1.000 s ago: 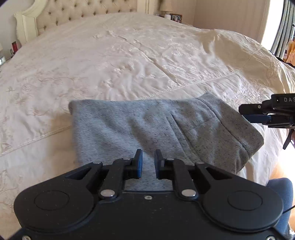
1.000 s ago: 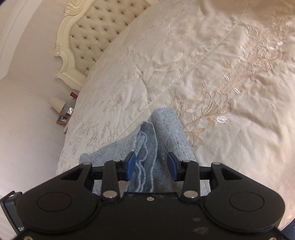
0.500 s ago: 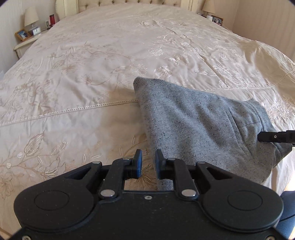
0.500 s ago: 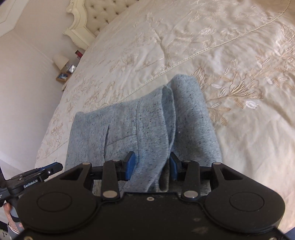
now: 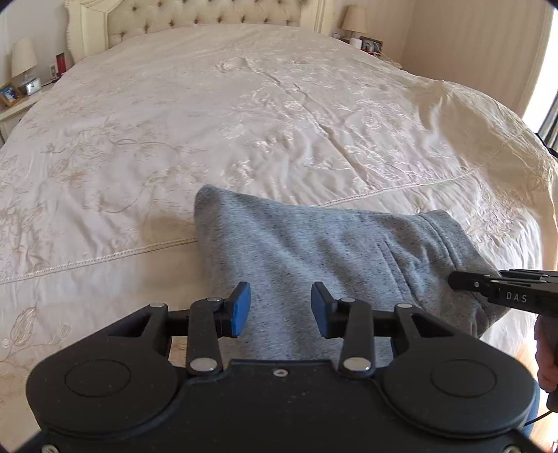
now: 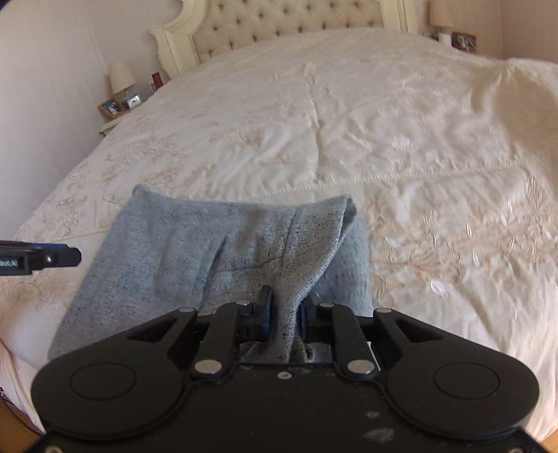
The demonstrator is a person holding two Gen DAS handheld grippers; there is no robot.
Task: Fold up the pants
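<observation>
Grey folded pants [image 5: 314, 251] lie on the cream bedspread near the bed's foot edge; they also show in the right wrist view [image 6: 195, 251]. My left gripper [image 5: 280, 308] is open, its blue pads either side of the pants' near edge, not clamped. My right gripper [image 6: 282, 310] is shut on the waistband edge of the pants, with cloth bunched between its pads. The right gripper also shows at the right edge of the left wrist view [image 5: 464, 280], at the pants' waistband end. The left gripper's tip shows at the left of the right wrist view [image 6: 66, 258].
The embroidered cream bedspread [image 5: 244, 122] covers a wide bed with a tufted headboard [image 5: 209, 17]. Nightstands with lamps [image 5: 22, 59] and small items stand on both sides. Wood floor shows at the bottom right [image 5: 523, 352].
My left gripper has opened and swung right over the pants' near edge. My right gripper has closed on the waistband, and its view has turned toward the headboard.
</observation>
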